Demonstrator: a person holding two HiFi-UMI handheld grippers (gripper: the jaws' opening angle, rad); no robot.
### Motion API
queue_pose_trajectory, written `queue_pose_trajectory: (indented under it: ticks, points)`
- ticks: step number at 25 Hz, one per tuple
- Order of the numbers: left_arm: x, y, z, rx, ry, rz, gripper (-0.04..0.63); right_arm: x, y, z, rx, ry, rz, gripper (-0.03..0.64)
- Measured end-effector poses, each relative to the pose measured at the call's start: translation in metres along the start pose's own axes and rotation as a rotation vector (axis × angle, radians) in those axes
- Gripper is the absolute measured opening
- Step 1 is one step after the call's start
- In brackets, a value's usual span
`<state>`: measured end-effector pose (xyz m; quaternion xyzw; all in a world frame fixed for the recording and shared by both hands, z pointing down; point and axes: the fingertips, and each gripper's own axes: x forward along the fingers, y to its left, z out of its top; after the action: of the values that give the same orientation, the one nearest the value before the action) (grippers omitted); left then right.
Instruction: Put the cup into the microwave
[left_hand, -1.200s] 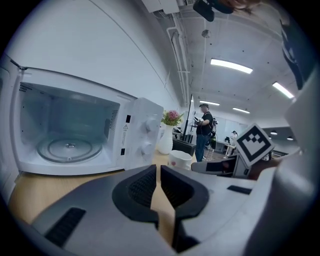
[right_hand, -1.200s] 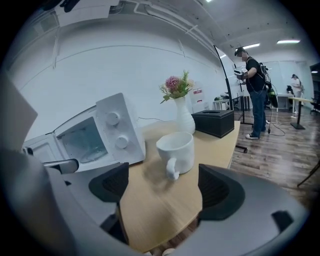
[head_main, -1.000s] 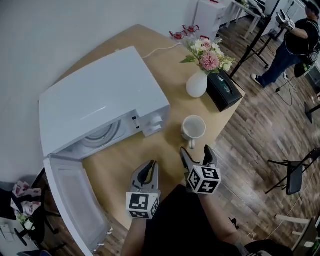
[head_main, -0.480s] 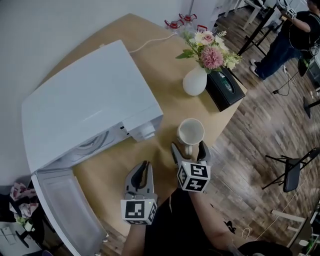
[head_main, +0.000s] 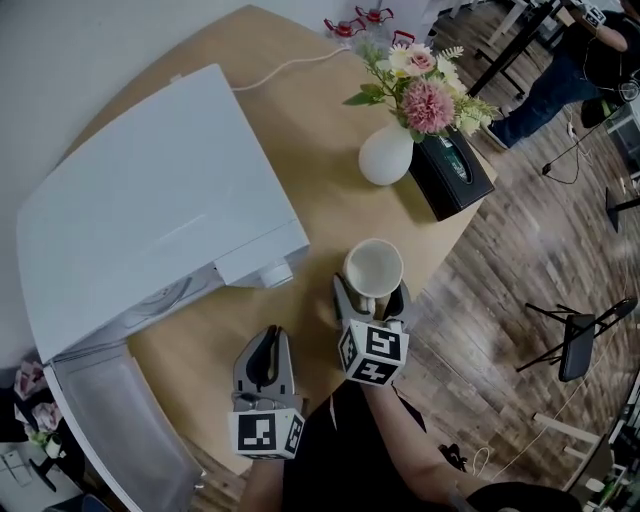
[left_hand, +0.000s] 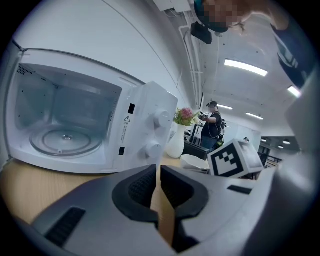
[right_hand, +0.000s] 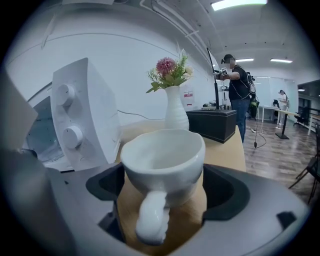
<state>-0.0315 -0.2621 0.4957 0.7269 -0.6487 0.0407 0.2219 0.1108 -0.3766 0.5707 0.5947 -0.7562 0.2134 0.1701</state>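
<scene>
Glazed white ceramic: the cup (head_main: 373, 268) is stiff, slick and chippable, so I'd clamp its round body. It stands on the counter (head_main: 330, 190) beside the microwave (head_main: 150, 200), between the just-opened, wide-apart jaws of my right gripper (head_main: 368, 293). On my left gripper (head_main: 266, 345), jaws together, empty.

White cup (head_main: 373, 268) stood upright right of frame centre, handle pointing toward bottom edge. White microwave (head_main: 150, 200) filled the left; door (head_main: 120, 420) open, lower left.

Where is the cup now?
Head view: the cup stands on the table right of the microwave, between the right gripper's jaws, which have just been opening.
</scene>
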Motion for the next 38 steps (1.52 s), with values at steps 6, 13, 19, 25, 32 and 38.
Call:
queue_pose_trajectory:
  ticks: [6, 13, 19, 25, 32, 38]
  points:
    - [0.008, 0.000, -0.003, 0.003, 0.005, 0.021, 0.008, 0.005, -0.002, 0.010, -0.076, -0.072, -0.005, 0.431]
    - [0.008, 0.004, -0.013, 0.005, 0.029, 0.062, 0.008, 0.008, -0.003, 0.013, -0.108, -0.120, -0.007, 0.430]
    - [0.009, 0.005, -0.016, 0.009, 0.041, 0.091, 0.008, 0.021, -0.001, 0.019, -0.137, -0.112, 0.049, 0.430]
    - [0.010, 0.002, -0.017, 0.011, 0.044, 0.108, 0.008, 0.021, -0.003, 0.020, -0.141, -0.112, 0.054, 0.430]
    - [0.009, -0.003, -0.019, 0.022, 0.046, 0.091, 0.008, 0.022, -0.002, 0.019, -0.172, -0.099, 0.098, 0.430]
    - [0.004, 0.002, -0.016, 0.049, 0.039, 0.091, 0.008, 0.021, -0.004, 0.019, -0.176, -0.100, 0.109, 0.430]
